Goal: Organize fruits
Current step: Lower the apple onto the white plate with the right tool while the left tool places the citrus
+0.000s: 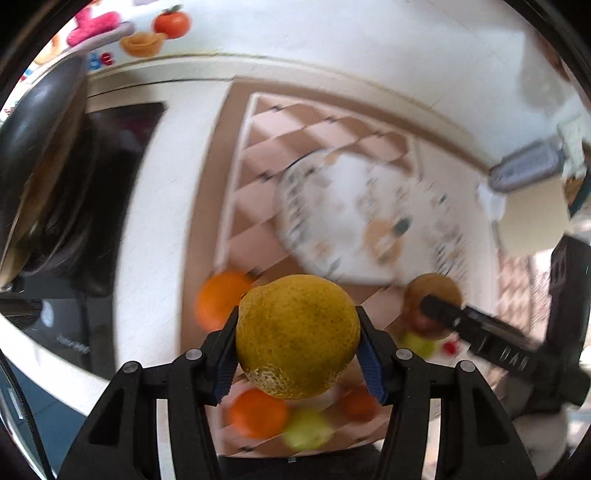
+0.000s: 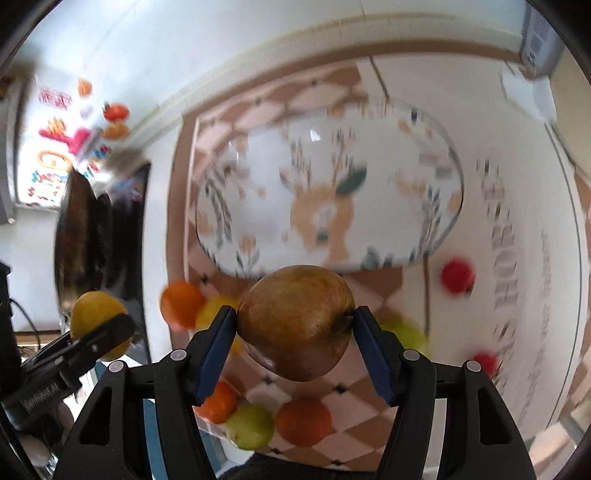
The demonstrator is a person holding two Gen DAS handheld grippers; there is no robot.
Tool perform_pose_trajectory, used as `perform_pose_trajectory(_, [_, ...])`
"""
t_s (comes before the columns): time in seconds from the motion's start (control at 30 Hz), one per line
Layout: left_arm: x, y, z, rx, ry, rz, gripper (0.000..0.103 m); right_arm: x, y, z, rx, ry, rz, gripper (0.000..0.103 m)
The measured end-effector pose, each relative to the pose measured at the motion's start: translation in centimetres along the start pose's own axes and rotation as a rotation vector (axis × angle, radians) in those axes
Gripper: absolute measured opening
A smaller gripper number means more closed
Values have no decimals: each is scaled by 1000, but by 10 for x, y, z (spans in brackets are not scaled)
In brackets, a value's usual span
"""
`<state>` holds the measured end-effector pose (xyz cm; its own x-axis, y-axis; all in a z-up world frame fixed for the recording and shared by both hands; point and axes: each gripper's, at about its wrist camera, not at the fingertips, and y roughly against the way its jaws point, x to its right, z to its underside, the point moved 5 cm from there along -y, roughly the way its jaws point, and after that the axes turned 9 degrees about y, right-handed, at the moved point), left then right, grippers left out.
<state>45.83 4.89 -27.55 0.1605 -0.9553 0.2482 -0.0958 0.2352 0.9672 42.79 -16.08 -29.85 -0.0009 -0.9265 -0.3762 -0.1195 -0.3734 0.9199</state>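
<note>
My left gripper [image 1: 297, 334] is shut on a speckled yellow lemon [image 1: 297, 336], held in the air above the checked cloth [image 1: 273, 122]. My right gripper [image 2: 295, 328] is shut on a brown-red apple [image 2: 297, 325], its pads pressing both sides. The apple [image 1: 432, 291] and the right gripper's finger show at the right of the left wrist view. The lemon [image 2: 94, 314] in the left gripper shows at the left of the right wrist view. A patterned white plate [image 2: 328, 184] lies on the cloth beyond both grippers. Oranges [image 2: 303, 421] and green fruits [image 2: 251, 426] lie below.
A dark pan [image 1: 40, 166] sits on a black hob at the left. Small red fruits [image 2: 457, 276] lie on the cloth to the right. A grey box [image 1: 524, 168] stands at the far right. Bright stickers [image 1: 170, 22] cover the wall behind.
</note>
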Motion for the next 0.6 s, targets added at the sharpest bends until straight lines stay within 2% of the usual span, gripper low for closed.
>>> perform_pose_trajectory(0.1, [33,-23,-35,-56,36,31,53,12,5,-37,23,7,10,67])
perform_pose_trajectory(0.23, [60,-74,-67,-145,92,32,53,32,-5,-74,2,30,31,67])
perform_pose_trajectory(0.4, [70,-118,-87,-253,176,59,54,53,-27,-106,-33,56,53,67])
perform_pose_trajectory(0.6, [71,-146,-93,-322,243,60,54,62,-52,-125,-79,86,53,65])
